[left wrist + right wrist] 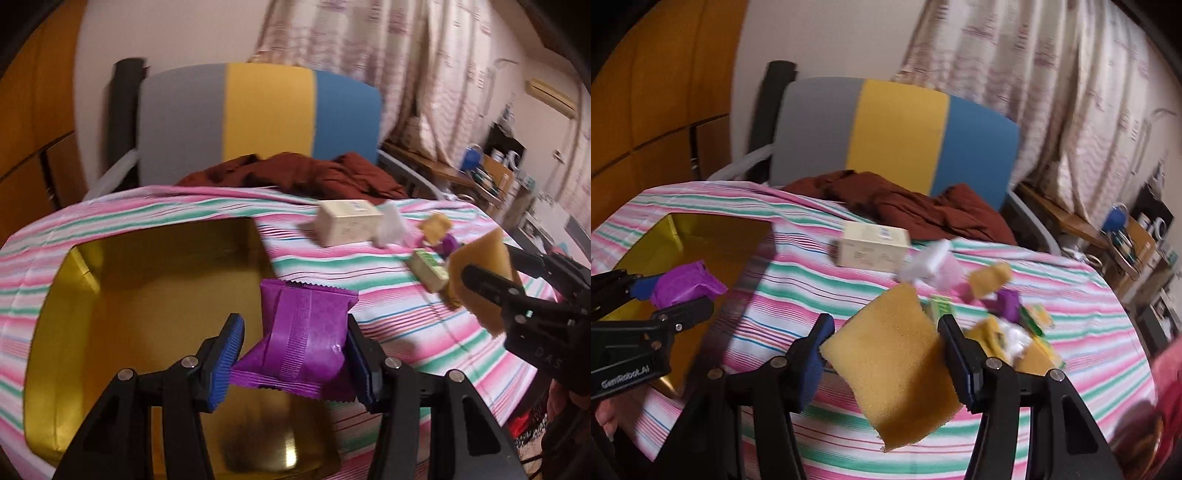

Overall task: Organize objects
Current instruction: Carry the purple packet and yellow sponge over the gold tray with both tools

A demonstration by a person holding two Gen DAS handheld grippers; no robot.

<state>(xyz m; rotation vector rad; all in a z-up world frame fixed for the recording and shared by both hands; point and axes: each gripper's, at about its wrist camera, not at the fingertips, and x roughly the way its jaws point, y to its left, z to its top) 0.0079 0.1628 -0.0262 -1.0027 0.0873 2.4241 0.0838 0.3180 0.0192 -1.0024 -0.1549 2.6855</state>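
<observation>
My left gripper (295,354) is shut on a purple snack packet (306,339) and holds it over the right side of a gold box (110,332) set on the striped cloth. My right gripper (884,354) is shut on a yellow sponge (897,365) and holds it above the table. In the left wrist view the sponge (484,273) and right gripper show at the right edge. In the right wrist view the purple packet (683,284) and gold box (701,236) show at the left.
A cream carton (347,221) lies mid-table, with a white packet (389,225), a green-labelled bar (430,269) and more small yellow, purple and green items (1008,302) to its right. A dark red cloth (306,173) lies at the far edge before a grey-yellow-blue chair (258,114).
</observation>
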